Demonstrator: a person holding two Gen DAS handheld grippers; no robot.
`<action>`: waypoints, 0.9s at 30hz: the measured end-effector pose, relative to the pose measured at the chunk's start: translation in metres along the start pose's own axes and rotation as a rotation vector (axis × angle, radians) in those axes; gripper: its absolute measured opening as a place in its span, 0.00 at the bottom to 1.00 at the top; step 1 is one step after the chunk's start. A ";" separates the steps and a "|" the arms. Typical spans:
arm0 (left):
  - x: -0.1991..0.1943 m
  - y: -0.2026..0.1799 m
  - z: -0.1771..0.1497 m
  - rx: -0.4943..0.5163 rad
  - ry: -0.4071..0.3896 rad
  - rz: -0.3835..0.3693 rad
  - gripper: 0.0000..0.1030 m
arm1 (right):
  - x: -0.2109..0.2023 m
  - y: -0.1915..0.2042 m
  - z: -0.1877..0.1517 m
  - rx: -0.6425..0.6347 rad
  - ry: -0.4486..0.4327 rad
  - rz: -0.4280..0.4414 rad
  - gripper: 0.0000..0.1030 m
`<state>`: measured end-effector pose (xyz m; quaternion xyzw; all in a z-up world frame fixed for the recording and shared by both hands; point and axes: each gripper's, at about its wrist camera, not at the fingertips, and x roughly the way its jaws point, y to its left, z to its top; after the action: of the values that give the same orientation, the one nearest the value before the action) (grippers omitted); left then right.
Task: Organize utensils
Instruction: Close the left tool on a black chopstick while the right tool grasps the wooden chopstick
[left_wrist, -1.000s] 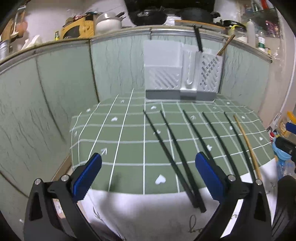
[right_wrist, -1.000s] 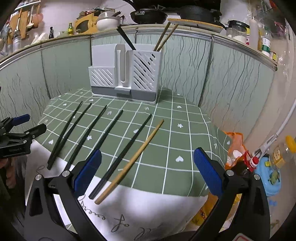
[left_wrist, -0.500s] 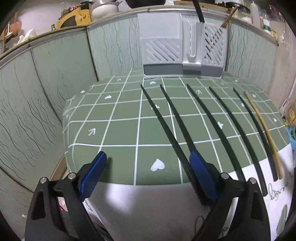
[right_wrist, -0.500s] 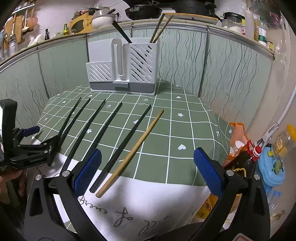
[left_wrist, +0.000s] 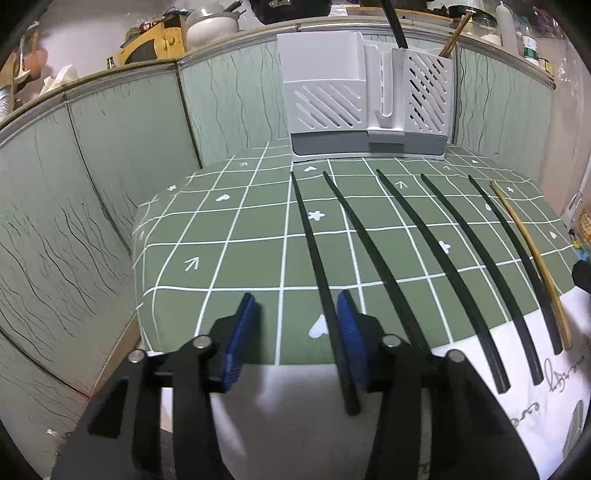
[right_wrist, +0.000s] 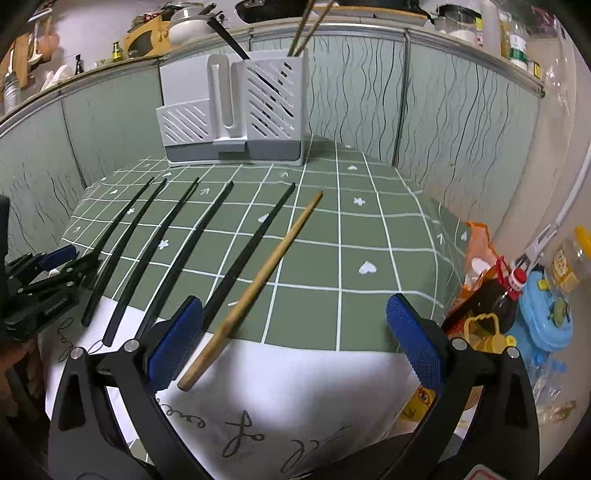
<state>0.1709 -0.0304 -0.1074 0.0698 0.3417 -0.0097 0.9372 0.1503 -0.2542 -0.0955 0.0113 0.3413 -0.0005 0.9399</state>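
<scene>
Left wrist, claw (left_wrist: 295, 332) closing, black chopstick (left_wrist: 321, 280) between

Open cloth at both sides, sticks fanned across the middle

Left of the leftmost black chopstick (left_wrist: 314, 254) the surface (left_wrist: 207, 236) lies bare up to the green wall panels (left_wrist: 122, 155); in the right wrist view bare squares run right of the wooden chopstick (right_wrist: 258, 280). The white utensil holder (left_wrist: 365, 99) blocks the top centre, and bottles and bags (right_wrist: 517, 302) crowd the lower right edge.
</scene>
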 end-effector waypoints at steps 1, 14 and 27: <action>-0.001 0.001 -0.001 0.000 -0.004 0.000 0.39 | 0.002 0.001 -0.001 0.002 0.003 -0.001 0.93; -0.002 0.001 -0.004 0.006 -0.011 0.004 0.36 | 0.022 0.018 -0.012 0.009 0.063 -0.043 0.57; -0.005 0.012 -0.007 -0.032 -0.001 -0.009 0.17 | 0.012 0.010 -0.021 0.053 0.040 -0.140 0.22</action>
<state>0.1639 -0.0180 -0.1081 0.0532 0.3418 -0.0084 0.9382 0.1464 -0.2433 -0.1191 0.0124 0.3599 -0.0753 0.9299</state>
